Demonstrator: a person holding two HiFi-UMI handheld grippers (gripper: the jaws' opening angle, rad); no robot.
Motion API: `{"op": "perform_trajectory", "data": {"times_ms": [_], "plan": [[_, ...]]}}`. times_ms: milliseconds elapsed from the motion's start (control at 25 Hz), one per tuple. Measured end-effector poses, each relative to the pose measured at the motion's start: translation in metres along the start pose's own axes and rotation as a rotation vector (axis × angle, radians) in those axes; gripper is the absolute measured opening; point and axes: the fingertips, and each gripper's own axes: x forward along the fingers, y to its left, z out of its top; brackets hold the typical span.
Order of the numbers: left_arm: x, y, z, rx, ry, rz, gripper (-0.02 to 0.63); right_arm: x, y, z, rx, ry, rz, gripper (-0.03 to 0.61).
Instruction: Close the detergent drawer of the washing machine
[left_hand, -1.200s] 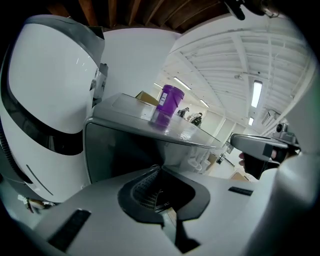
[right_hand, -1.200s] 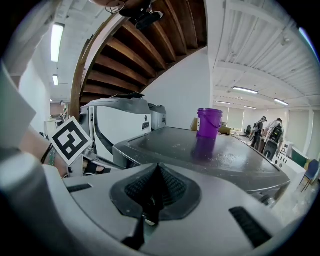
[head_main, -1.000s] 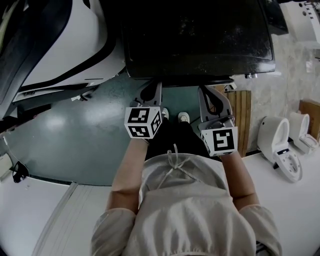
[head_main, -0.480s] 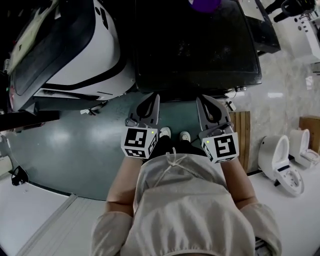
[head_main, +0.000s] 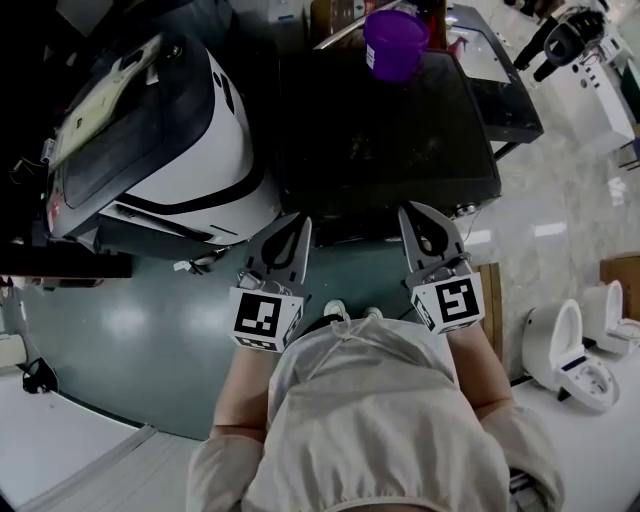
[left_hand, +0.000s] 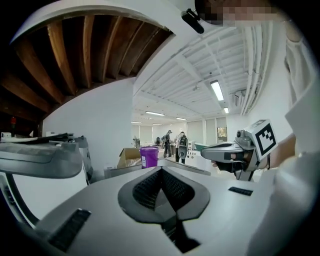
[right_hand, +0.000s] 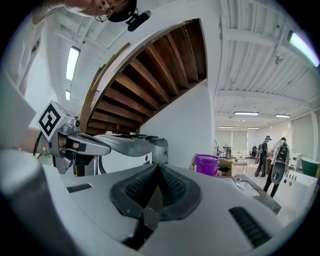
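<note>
Both grippers were closed on nothing: left gripper and right gripper had jaws pressed together and hovered side by side just off the front edge of the dark-topped washing machine. The detergent drawer couldn't be made out in any view. A purple cup stood on the machine's far edge, and a white appliance stood just beside its left.

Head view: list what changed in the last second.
The camera tipped upward: the black-topped machine, left hand-held gripper and right hand-held gripper slid down the frame; a purple cup came into sight at the machine's far edge. Unchanged: both shut, empty, side by side before the machine.
</note>
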Motion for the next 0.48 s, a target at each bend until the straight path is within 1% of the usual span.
{"op": "perform_trajectory", "data": {"times_ms": [160, 240, 360, 480], "plan": [[-0.014, 0.001, 0.021, 0.017, -0.03, 0.029, 0.018, -0.008, 0.001, 0.014, -0.023, -0.027, 0.048, 0.005], [-0.017, 0.0, 0.027, 0.03, -0.04, 0.04, 0.017, -0.013, -0.001, 0.017, -0.038, -0.032, 0.047, 0.005], [-0.019, -0.004, 0.032, 0.026, -0.049, 0.035, 0.018, -0.021, -0.004, 0.02, -0.051, -0.042, 0.042, 0.003], [-0.018, -0.011, 0.035, 0.017, -0.055, 0.023, 0.018, -0.03, -0.006, 0.017, -0.036, -0.04, 0.043, 0.003]]}}
